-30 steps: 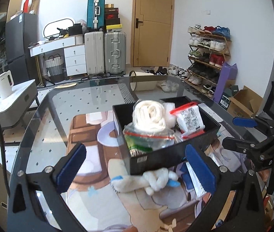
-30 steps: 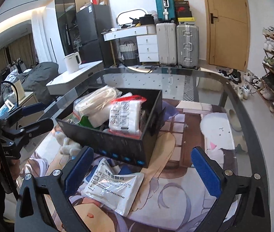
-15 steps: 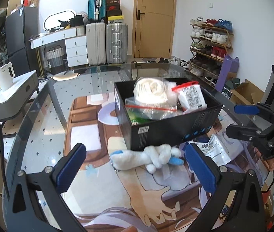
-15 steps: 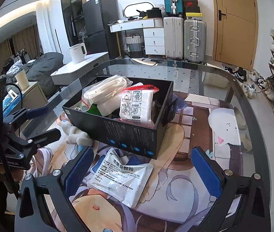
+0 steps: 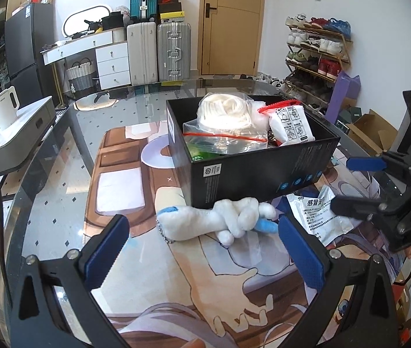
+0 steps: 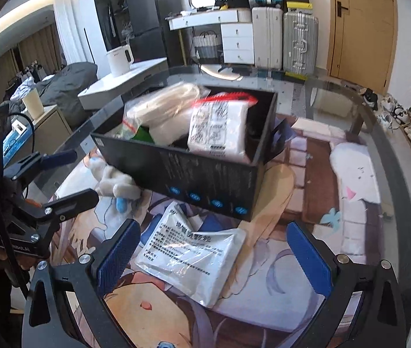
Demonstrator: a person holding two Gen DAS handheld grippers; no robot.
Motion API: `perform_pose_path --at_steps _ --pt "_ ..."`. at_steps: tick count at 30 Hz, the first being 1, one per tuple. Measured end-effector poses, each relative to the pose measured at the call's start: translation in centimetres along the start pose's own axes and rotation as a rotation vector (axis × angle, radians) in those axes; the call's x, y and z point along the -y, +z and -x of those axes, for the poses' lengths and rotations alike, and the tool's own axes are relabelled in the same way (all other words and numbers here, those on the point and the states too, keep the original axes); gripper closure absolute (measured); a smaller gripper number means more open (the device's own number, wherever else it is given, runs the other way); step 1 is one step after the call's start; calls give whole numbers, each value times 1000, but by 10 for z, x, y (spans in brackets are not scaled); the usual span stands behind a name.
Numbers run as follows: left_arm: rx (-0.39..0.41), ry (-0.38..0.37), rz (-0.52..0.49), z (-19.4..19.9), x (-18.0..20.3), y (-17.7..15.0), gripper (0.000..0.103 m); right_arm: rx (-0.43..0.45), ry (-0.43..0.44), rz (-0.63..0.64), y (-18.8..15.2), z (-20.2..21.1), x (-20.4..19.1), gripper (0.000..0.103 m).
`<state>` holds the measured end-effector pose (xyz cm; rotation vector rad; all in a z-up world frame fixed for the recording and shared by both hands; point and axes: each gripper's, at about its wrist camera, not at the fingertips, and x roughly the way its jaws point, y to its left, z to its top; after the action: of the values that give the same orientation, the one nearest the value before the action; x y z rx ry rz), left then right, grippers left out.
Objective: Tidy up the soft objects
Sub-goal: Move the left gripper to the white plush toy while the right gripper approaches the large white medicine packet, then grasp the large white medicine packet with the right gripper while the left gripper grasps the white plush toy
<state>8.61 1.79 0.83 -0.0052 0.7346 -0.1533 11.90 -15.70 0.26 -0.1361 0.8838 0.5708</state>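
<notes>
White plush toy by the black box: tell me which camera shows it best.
The left wrist view. There the white plush toy lies whole and sharp between the open left gripper's fingers, against the black box. The right wrist view shows only part of it, blurred, behind the box corner and the left gripper's finger.

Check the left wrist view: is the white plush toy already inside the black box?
No. The white plush toy lies on the printed mat against the outside front wall of the black box, between the open fingers of the left gripper.
</notes>
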Motion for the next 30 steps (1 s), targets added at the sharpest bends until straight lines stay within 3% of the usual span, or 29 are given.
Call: perform_pose_path --at_steps 12,18,22,30 --pt "2 16 9 -1 -10 -1 0 -98 23 -16 -6 -34 -19 1" --pt "5 21 30 -2 -16 -2 0 -84 -25 -34 -5 -42 -26 1" --pt "3 23 30 -3 -17 -2 0 -109 -115 4 -5 -48 -35 1" --pt "-2 21 21 -4 -13 -4 0 -133 -139 -19 -6 -45 -17 1"
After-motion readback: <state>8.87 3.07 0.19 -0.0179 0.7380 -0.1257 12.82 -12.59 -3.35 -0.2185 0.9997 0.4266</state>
